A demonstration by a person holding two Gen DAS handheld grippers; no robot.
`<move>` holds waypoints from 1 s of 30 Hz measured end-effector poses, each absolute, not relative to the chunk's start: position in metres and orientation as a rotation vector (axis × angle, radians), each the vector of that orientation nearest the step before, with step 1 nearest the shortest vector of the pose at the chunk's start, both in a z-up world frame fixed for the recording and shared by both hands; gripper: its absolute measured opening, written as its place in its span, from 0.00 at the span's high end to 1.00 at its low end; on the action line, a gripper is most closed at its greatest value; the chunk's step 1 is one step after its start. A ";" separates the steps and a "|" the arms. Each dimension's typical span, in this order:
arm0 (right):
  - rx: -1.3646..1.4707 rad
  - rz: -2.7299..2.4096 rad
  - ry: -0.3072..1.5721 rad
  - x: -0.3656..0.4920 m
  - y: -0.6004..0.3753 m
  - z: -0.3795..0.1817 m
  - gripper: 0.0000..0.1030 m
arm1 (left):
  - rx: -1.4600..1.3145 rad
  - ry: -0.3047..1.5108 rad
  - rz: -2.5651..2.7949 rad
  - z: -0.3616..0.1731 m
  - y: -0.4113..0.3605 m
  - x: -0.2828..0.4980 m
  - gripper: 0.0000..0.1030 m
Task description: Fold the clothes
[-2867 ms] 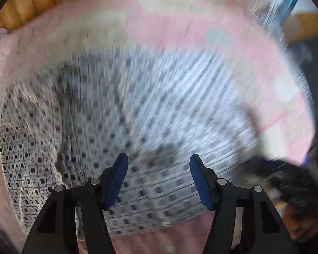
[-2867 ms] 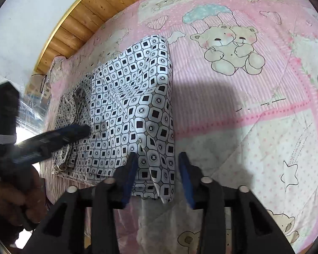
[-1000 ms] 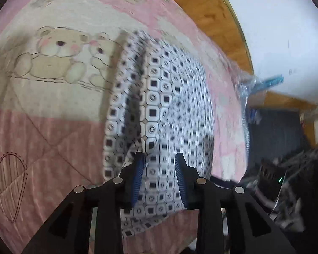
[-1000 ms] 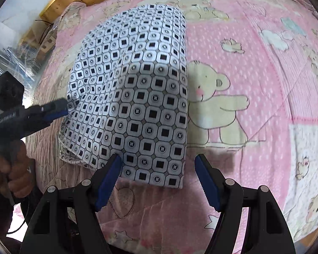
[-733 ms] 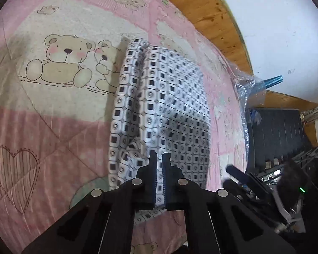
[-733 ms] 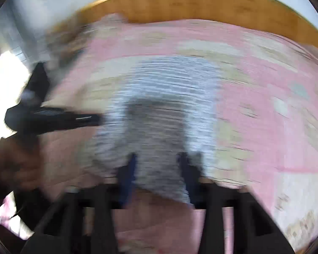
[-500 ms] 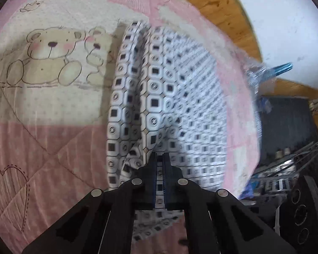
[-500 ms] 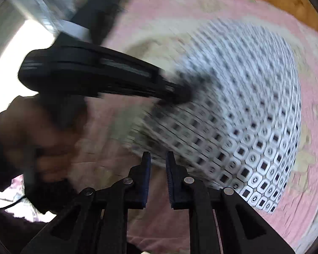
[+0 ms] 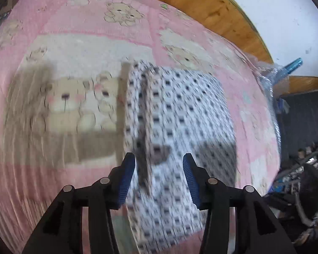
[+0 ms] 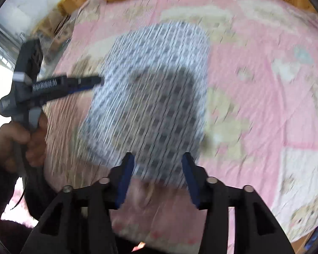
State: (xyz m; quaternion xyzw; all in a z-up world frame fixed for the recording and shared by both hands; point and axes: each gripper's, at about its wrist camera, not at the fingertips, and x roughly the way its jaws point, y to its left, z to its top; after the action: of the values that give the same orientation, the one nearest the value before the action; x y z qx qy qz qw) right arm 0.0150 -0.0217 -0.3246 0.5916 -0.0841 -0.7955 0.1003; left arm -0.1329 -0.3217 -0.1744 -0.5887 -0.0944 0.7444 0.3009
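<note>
A black-and-white patterned garment (image 9: 180, 127) lies folded into a rectangle on the pink bear-print quilt (image 9: 63, 42); a raised fold runs down its left side. My left gripper (image 9: 159, 169) hovers open above its near end, holding nothing. In the right wrist view the same garment (image 10: 159, 89) lies flat and motion-blurred, with my right gripper (image 10: 157, 169) open over its near edge and empty. The left gripper (image 10: 91, 82) also shows there from the side, held by a hand (image 10: 17, 141), its tips at the garment's left edge.
A wooden headboard (image 9: 211, 4) and a white wall (image 9: 275, 10) run behind the bed. A plastic-wrapped item with a blue handle (image 9: 285, 69) and dark clutter (image 9: 302, 148) stand past the bed's right edge. Bare quilt (image 10: 264, 84) lies right of the garment.
Both grippers were shut half a second ago, the left one on the garment, and now stand open. The garment has settled flat on the quilt. Both views are blurred by motion.
</note>
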 end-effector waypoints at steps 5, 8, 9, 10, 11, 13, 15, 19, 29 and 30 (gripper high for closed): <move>1.791 -2.424 -0.236 -0.032 -0.004 -0.330 0.52 | -1.533 -0.294 1.921 -0.179 -0.299 -0.145 0.96; 1.747 -2.453 -0.250 -0.035 -0.004 -0.329 0.52 | -1.506 -0.469 1.949 -0.159 -0.334 -0.135 0.97; 1.730 -2.458 -0.257 -0.036 -0.004 -0.329 0.52 | -1.514 -0.500 1.969 -0.158 -0.346 -0.131 0.97; 1.721 -2.451 -0.256 -0.036 -0.007 -0.332 0.52 | -1.535 -0.521 1.979 -0.163 -0.351 -0.128 0.97; 1.726 -2.436 -0.238 -0.039 -0.011 -0.340 0.52 | -1.564 -0.526 1.979 -0.172 -0.354 -0.126 0.97; 1.739 -2.405 -0.199 -0.045 -0.019 -0.353 0.52 | -1.627 -0.539 1.949 -0.193 -0.353 -0.129 0.94; 1.768 -2.384 -0.127 -0.050 -0.027 -0.362 0.52 | -1.628 -0.558 1.944 -0.201 -0.353 -0.131 0.91; 1.714 -2.426 -0.119 -0.047 -0.023 -0.341 0.52 | -1.608 -0.528 1.979 -0.176 -0.368 -0.120 0.77; 1.743 -2.318 0.160 -0.091 -0.069 -0.357 0.52 | -1.614 -0.428 2.112 -0.166 -0.387 -0.084 0.71; 1.758 -2.315 0.171 -0.092 -0.070 -0.355 0.53 | -1.587 -0.451 2.116 -0.158 -0.390 -0.087 0.71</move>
State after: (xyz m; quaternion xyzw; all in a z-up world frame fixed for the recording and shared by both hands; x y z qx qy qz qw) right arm -0.0924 -0.0697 -0.3546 0.5998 0.0584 -0.7898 0.1147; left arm -0.0870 -0.3903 -0.1578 -0.5759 -0.1637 0.7680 0.2273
